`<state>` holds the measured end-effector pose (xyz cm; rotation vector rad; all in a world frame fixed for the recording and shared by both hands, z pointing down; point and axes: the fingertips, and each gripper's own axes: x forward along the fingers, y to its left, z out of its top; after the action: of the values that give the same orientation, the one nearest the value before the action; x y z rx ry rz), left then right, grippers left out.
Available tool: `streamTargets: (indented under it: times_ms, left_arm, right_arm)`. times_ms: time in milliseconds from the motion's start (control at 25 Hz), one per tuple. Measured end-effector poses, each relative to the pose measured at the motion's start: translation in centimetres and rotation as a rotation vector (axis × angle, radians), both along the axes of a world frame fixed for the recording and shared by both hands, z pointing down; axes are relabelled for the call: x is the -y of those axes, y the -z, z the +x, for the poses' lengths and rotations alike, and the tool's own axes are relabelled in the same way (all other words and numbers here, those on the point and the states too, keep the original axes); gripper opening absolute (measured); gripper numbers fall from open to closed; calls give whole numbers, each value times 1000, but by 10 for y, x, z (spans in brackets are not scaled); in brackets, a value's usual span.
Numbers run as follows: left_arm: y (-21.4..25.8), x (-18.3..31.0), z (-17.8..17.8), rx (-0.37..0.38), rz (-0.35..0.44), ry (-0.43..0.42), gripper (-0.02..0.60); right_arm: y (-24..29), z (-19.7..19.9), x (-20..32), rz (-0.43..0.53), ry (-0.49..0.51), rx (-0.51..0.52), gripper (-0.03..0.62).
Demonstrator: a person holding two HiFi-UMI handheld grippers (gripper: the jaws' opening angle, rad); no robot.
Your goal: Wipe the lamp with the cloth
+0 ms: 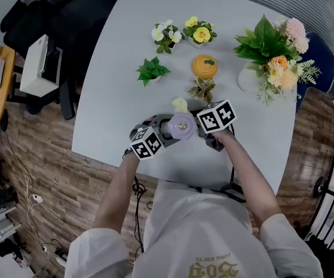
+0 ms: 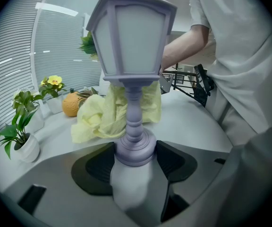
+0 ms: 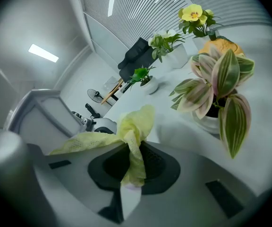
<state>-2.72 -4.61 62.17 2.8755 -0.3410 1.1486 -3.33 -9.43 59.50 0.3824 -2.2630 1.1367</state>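
Gripping the round foot of the lamp (image 2: 135, 148), the left tool (image 2: 135, 159) has its two dark pads closed narrow against either side of that foot, with no gap showing. The lamp is pale purple. In the left gripper view its turned stem rises straight up from the jaws to a lantern-shaped head with frosted panes. In the head view the same lamp shows from above as a purple round shape between the two marker cubes, over the near part of the pale counter (image 1: 126, 51). Whether its foot rests on the counter cannot be told.

The yellow cloth (image 2: 108, 113) is bunched against the far side of the stem, just under the lantern head, and one fold hangs down toward the counter. From above, only a small tuft of it shows past the lamp.

The right tool (image 3: 131, 167) is closed narrow on the cloth. A twisted strand runs down between its pads and is pinched there, while the rest fans out to the left toward a blurred grey shape at the edge of the right gripper view.

Farther back on the counter, from left to right, stand a small green plant (image 1: 151, 71) in a white pot, a pot of white flowers (image 1: 166, 35) and a pot of yellow flowers (image 1: 199, 30). Next come an orange pumpkin-shaped ornament (image 1: 204, 66), with a striped-leaf plant (image 1: 202, 89) just in front of it, and a large bouquet (image 1: 271, 51) in a white vase. The striped-leaf plant is the closest of these to the right tool.
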Motion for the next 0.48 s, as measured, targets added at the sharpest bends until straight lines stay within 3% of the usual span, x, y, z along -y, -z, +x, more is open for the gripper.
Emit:
streamTargets:
  times_ms: [480]
  left_arm:
    - [-1, 2, -1, 2, -1, 0, 279]
  right_arm:
    - [-4, -10, 9, 17, -7, 13, 52]
